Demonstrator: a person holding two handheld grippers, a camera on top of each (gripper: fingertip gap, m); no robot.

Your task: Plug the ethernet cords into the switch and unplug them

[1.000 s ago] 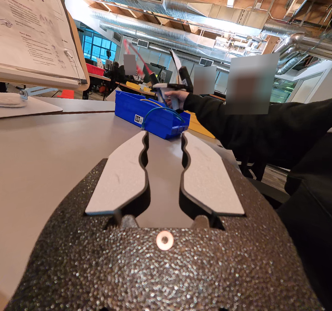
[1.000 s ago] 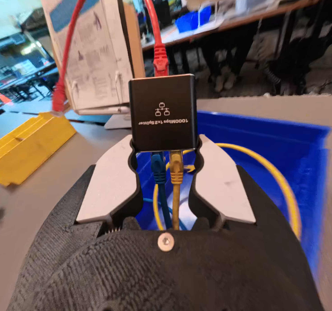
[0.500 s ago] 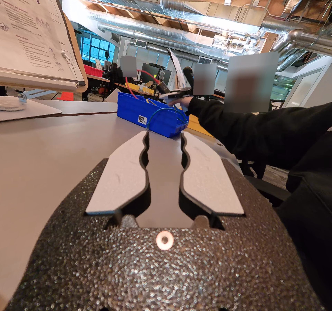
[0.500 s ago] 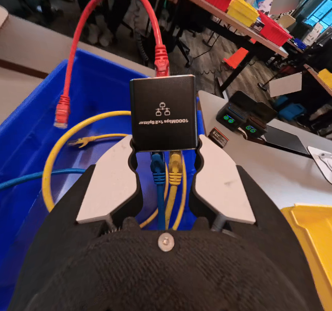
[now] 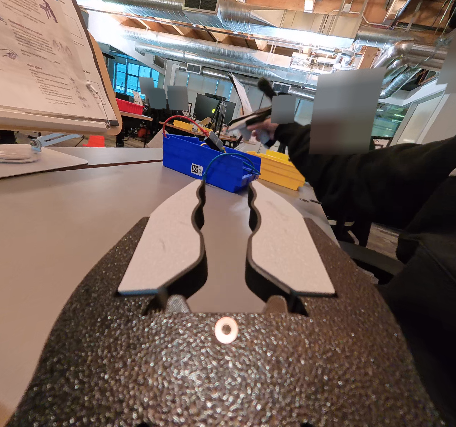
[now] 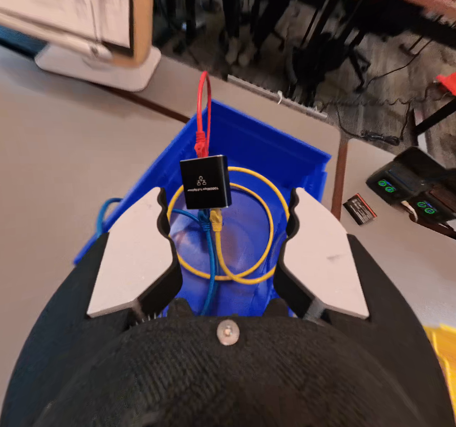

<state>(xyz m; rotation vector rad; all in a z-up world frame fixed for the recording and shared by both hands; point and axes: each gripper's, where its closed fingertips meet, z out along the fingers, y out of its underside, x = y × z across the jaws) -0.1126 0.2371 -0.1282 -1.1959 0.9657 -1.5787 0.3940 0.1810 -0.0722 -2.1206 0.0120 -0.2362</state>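
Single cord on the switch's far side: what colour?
Red cord; clearest in the right wrist view.

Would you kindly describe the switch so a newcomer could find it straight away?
Find the blue bin on the grey table. In it, among coiled cords, sits the switch. It is the only black box there, with a red cord plugged into its far end.

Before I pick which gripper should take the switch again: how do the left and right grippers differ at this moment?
The left gripper has its fingers close together with only a narrow gap; the right gripper is spread wide. The left one lies low over bare table, short of the blue bin; the right one hangs above the bin, looking down on the black switch. Neither holds anything.
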